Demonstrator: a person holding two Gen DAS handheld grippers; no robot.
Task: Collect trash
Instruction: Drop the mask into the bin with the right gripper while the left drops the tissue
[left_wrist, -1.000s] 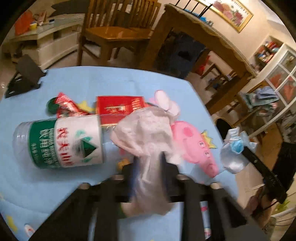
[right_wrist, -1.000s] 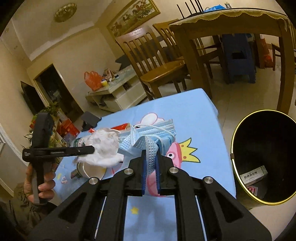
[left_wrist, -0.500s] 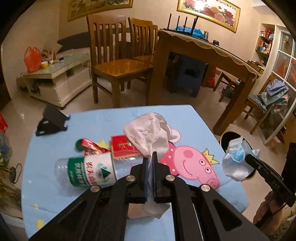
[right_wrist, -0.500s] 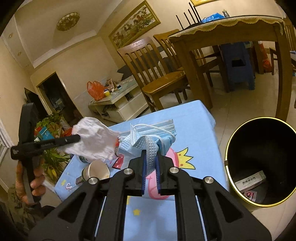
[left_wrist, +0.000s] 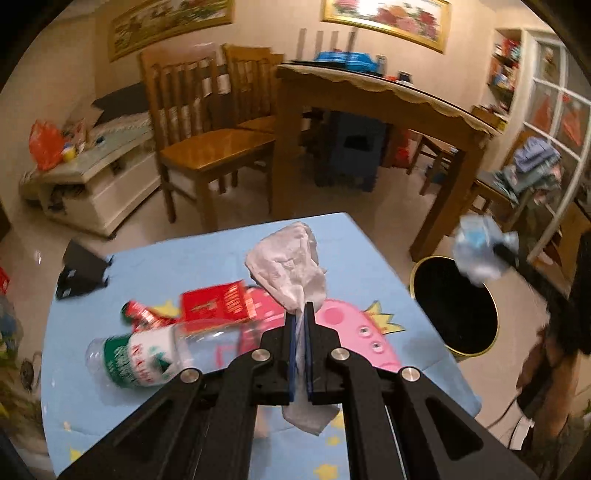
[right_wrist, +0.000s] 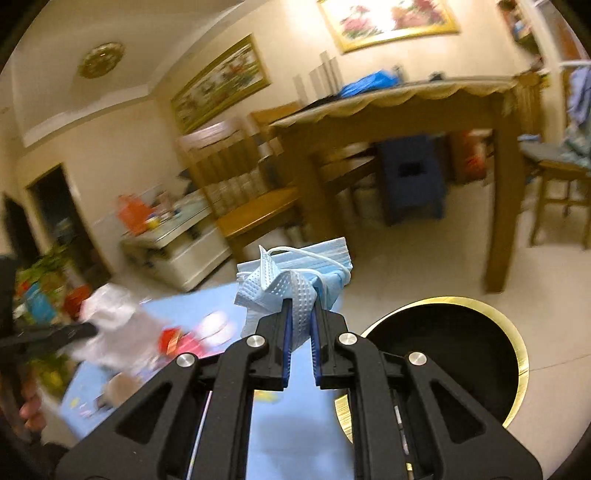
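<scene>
Carrying two pieces at once: the left gripper (left_wrist: 301, 314) pinches a crumpled tissue (left_wrist: 288, 262) above the surface (left_wrist: 192, 254), the right gripper (right_wrist: 300, 317) clamps a face mask (right_wrist: 295, 273) near the bin (right_wrist: 443, 354). Neither is dropped yet; a bottle (left_wrist: 147, 354), red packet (left_wrist: 218, 301) and wrapper (left_wrist: 142, 315) remain.

On the blue cartoon-print surface (left_wrist: 207, 258), a clear plastic bottle with a green-and-white label (left_wrist: 147, 356) lies on its side at the left. Just behind it lie a flat red cardboard box (left_wrist: 218, 304) and a red crumpled wrapper (left_wrist: 142, 316). A black folding stand (left_wrist: 81, 269) sits at the far left corner. A round black bin with a gold rim (left_wrist: 456, 306) stands on the floor to the right of the surface.
</scene>
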